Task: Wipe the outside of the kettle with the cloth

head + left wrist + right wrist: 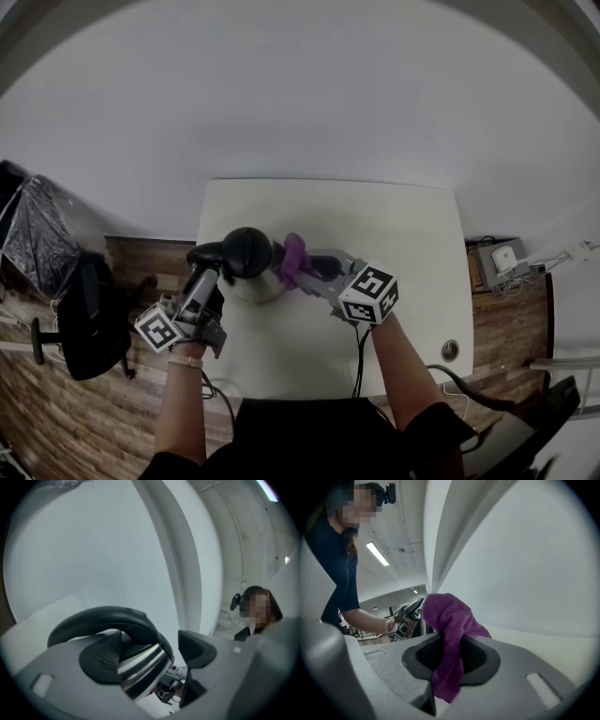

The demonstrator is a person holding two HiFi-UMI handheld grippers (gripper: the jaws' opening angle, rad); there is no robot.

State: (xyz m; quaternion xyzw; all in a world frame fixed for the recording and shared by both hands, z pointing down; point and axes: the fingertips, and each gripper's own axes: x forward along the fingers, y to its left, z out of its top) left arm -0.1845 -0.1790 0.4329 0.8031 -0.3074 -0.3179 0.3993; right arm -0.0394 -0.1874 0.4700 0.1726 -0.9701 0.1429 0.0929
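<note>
A steel kettle (261, 285) with a black lid (247, 251) and a black handle (202, 253) stands on the white table (403, 244), left of the middle. My left gripper (208, 270) is at the handle side. In the left gripper view the handle (101, 618) and steel body (143, 670) lie between the jaws of the left gripper (150, 653); the left pad (105, 656) is against the kettle, the right pad (197, 648) stands apart from it. My right gripper (306, 268) is shut on a purple cloth (292, 260), which touches the kettle's right side. In the right gripper view the cloth (452, 620) bunches up out of the jaws of the right gripper (451, 657).
A black office chair (89, 319) and a dark wrapped bundle (37, 234) stand on the wooden floor to the left. A grey box with plugs (502, 262) lies on the floor to the right. The table has a cable hole (450, 351) near its front right corner.
</note>
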